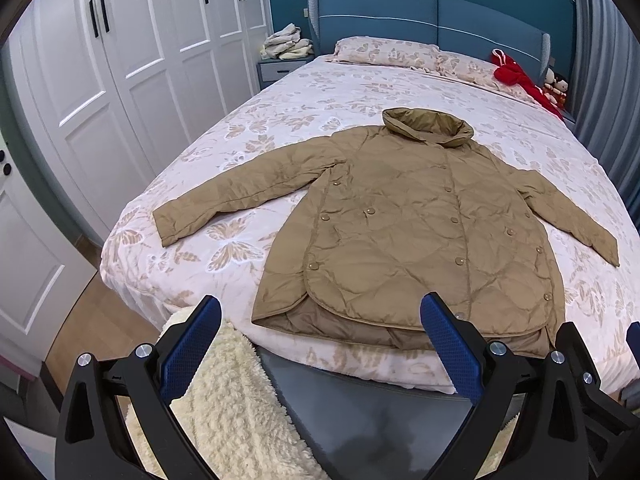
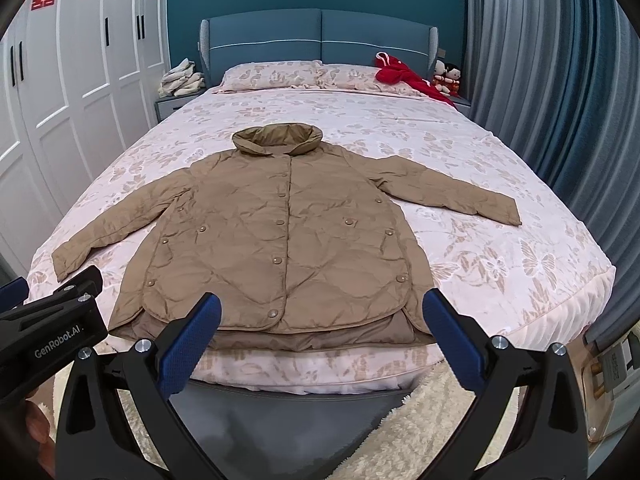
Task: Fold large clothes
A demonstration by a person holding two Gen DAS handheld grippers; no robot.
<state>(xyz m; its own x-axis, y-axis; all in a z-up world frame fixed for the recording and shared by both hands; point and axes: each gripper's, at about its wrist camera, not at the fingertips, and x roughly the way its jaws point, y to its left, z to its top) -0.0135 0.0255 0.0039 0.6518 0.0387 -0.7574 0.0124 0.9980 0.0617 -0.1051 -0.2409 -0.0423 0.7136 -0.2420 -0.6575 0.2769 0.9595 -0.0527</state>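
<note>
Left wrist view — left to right. White wardrobe [image 1: 132,60] along the wall, clear of the work. Bed [image 1: 304,92] with a butterfly-print cover, bearing the one task item: a tan quilted jacket [image 1: 404,232], buttoned, face up, collar toward the headboard, both sleeves spread out to the sides, hem at the foot edge of the mattress. Left sleeve [image 1: 236,200] lay flat, its cuff near the bed's side edge. Left gripper [image 1: 320,348] hung in front of the hem, fingers wide apart, holding nothing, not touching cloth. Fluffy cream rug [image 1: 224,396] on the floor beneath it.

Right wrist view: right gripper [image 2: 322,346] likewise spread wide and empty, short of the hem. Right sleeve [image 2: 452,192] angled out toward the curtain side. Red garment [image 2: 408,76] by the pillows, well apart.

Risks, as judged — folding not yet begun. The padded, slick-looking shell could slip from a shallow pinch. A grab at the hem might catch only the top layer, since the back panel showed below the front. The hem could slide off the mattress edge onto the rug if dragged.
</note>
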